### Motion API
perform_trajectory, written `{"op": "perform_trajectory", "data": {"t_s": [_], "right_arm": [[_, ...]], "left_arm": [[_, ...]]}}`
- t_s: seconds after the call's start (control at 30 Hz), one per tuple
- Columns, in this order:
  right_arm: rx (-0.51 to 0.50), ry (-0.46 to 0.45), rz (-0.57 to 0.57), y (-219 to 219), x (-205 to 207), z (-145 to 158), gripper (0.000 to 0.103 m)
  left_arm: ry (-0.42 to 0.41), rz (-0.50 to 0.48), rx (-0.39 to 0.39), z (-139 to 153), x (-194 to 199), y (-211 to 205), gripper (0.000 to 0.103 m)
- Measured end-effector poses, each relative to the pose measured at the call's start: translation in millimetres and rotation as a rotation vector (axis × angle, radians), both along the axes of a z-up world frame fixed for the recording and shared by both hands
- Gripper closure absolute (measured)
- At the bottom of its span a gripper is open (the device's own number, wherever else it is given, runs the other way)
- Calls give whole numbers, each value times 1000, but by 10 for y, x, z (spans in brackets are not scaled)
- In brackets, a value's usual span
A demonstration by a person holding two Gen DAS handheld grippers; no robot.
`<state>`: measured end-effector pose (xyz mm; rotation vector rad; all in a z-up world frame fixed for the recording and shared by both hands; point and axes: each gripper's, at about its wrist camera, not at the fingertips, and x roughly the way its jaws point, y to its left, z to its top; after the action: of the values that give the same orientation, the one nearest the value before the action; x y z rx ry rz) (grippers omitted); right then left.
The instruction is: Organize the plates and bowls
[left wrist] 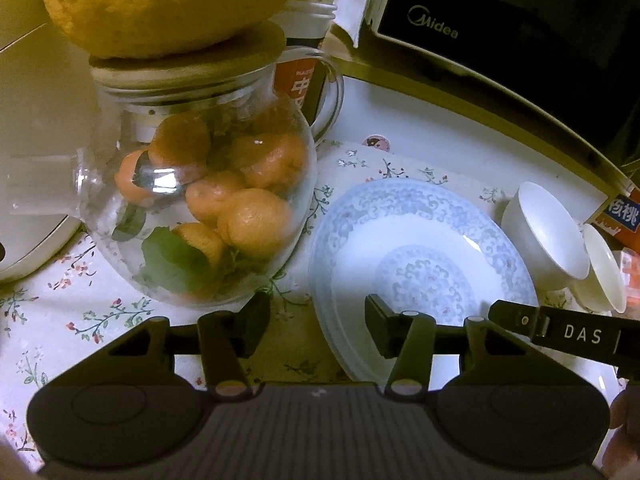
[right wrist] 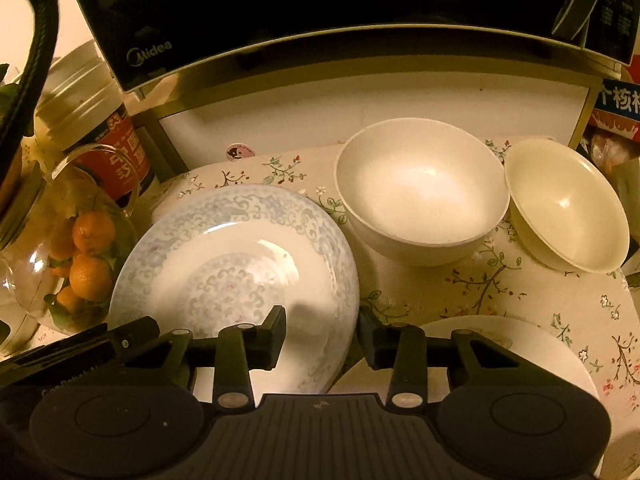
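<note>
A blue-patterned plate (left wrist: 420, 240) (right wrist: 240, 256) lies on the floral cloth. My left gripper (left wrist: 318, 316) straddles the plate's left rim, one finger on the cloth and one over the plate, jaws apart with no pad pressing. My right gripper (right wrist: 322, 332) straddles the right rim the same way, open. Its finger (left wrist: 560, 330) shows at the right of the left wrist view. Behind the plate stand a white bowl (right wrist: 420, 188) (left wrist: 548, 232) and a tilted cream bowl (right wrist: 568, 204) (left wrist: 604, 268). A plain white plate (right wrist: 540, 356) lies partly under the right gripper.
A glass teapot (left wrist: 200, 200) full of oranges stands close to the plate's left, with a large yellow fruit (left wrist: 160, 0) on its lid. A black microwave (right wrist: 320, 0) overhangs the back. A red jar (right wrist: 120, 152) and a carton (right wrist: 616, 112) stand at the sides.
</note>
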<state>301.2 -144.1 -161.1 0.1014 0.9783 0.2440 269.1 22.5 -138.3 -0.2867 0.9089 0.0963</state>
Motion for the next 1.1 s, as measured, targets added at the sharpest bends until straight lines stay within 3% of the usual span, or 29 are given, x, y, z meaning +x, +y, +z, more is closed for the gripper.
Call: {"op": "perform_trajectory", "data": {"t_s": [0.17,0.43,0.53,1.1], "right_arm": [[28,12,-22,-69,20,-20,73],[25,14,-52,-123,23,-48,92],[38,15,-60,-137,22,-46,93],[36,0,-36,-150,-49,194,94]], "left_arm": [[-6,-7,-5,-5,1,1,58],[-15,-41,-29,-16,-7,-34,83],[-15,-36,-29,-20,-11,-18,90],[6,-3,-49,175,-121,33,92]]}}
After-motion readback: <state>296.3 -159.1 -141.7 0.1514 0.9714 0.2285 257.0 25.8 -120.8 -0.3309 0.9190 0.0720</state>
